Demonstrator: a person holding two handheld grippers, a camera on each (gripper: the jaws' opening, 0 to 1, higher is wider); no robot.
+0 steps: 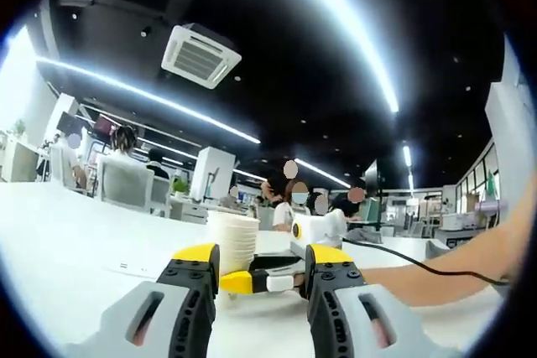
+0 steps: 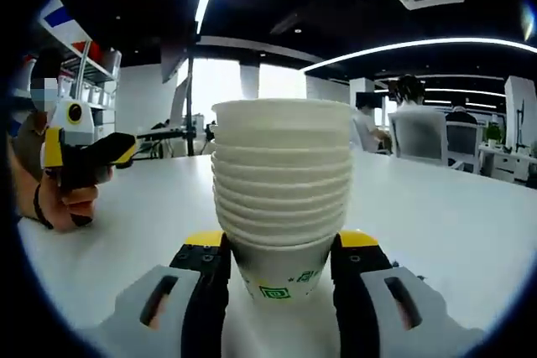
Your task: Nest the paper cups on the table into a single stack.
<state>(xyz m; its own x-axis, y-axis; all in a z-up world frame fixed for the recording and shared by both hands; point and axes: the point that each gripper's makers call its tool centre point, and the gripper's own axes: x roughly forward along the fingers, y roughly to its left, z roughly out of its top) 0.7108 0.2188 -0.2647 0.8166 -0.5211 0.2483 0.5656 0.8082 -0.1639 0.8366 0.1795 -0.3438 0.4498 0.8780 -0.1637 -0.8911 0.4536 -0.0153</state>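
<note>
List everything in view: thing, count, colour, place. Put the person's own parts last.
Cup stack: one stack, about eight rims, white with green print on the bottom cup, upright on the table between the right gripper's jaws; also in the left gripper view.
Table: one, white, under everything.
Cable: one, black, across the table.
Ceiling vent: one, white, overhead.
Chairs: several, grey, background.
People: several, seated in the background.
Left gripper: yellow-tipped grey, jaws apart, empty.
Right gripper: yellow-tipped grey, around the bottom cup.
Hand: one, holding the left gripper.
</note>
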